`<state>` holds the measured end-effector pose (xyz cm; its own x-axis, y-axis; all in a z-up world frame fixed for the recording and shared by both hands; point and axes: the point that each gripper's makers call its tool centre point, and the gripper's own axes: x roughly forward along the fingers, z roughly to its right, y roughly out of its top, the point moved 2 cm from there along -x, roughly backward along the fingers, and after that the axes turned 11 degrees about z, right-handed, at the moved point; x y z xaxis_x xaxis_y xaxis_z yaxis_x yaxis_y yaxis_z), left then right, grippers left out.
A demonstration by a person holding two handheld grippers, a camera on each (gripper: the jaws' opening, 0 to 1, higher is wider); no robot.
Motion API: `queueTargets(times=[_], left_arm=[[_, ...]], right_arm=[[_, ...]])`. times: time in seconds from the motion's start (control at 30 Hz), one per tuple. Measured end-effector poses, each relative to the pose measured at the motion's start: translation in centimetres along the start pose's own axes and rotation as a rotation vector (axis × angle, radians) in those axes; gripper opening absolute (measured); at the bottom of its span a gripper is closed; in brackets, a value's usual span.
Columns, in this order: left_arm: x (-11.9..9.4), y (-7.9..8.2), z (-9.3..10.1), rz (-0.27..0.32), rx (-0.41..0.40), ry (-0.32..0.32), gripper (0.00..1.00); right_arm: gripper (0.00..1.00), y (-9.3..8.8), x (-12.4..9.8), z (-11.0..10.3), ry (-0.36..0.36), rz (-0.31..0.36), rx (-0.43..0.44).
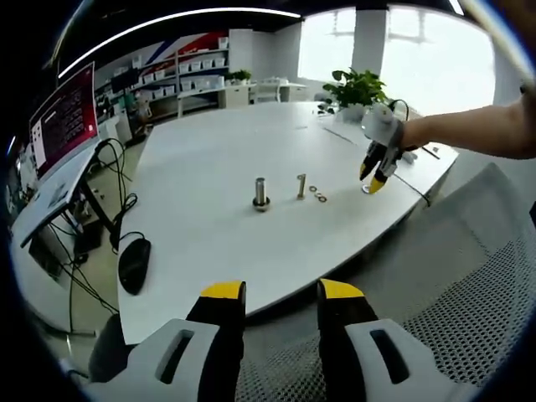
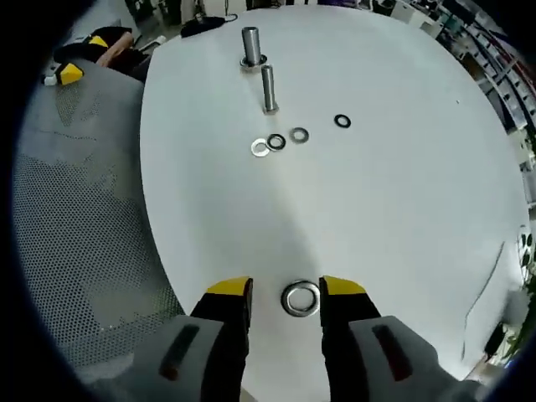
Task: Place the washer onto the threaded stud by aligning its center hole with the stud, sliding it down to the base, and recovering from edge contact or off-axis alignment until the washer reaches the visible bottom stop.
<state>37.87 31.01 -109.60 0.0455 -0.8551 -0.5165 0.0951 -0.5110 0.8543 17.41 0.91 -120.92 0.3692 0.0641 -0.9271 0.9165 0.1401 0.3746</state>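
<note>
A steel threaded stud (image 1: pixel 260 193) (image 2: pixel 250 46) stands upright on a round base on the white table (image 1: pixel 201 176) (image 2: pixel 402 184). Beside it stands a second, thinner stud (image 1: pixel 301 185) (image 2: pixel 268 88). Several small washers (image 2: pixel 276 142) (image 1: pixel 316 194) lie loose near it. A larger washer (image 2: pixel 301 298) lies flat on the table between the fingertips of my right gripper (image 2: pixel 286 289) (image 1: pixel 377 172), which is open and poised just over it, near the table edge. My left gripper (image 1: pixel 281 291) (image 2: pixel 71 71) is open and holds nothing, hanging off the table over a chair.
A grey mesh chair (image 1: pixel 469 310) (image 2: pixel 75 218) sits along the table's near edge. A potted plant (image 1: pixel 356 84) stands at the far side, and a cable (image 1: pixel 419 188) runs by the right gripper. A monitor (image 1: pixel 63 121) and cables lie to the left.
</note>
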Motion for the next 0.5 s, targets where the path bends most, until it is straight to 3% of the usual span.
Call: queueTargets(times=[0.2,0.3,0.5], left_arm=[[0.0,0.0,0.0,0.001,-0.001,0.001,0.32],[0.0,0.0,0.0,0.0,-0.001,0.001,0.32],[0.0,0.0,0.0,0.001,-0.003,0.003,0.32]], right_arm=[[0.37,-1.5,0.2,0.8,-0.032,-0.032,0.015],[0.35,-1.8,0.5,1.2,-0.013,-0.044,0.039],[0.33,-1.1,0.3,1.8,-0.012,-0.063,0.004]])
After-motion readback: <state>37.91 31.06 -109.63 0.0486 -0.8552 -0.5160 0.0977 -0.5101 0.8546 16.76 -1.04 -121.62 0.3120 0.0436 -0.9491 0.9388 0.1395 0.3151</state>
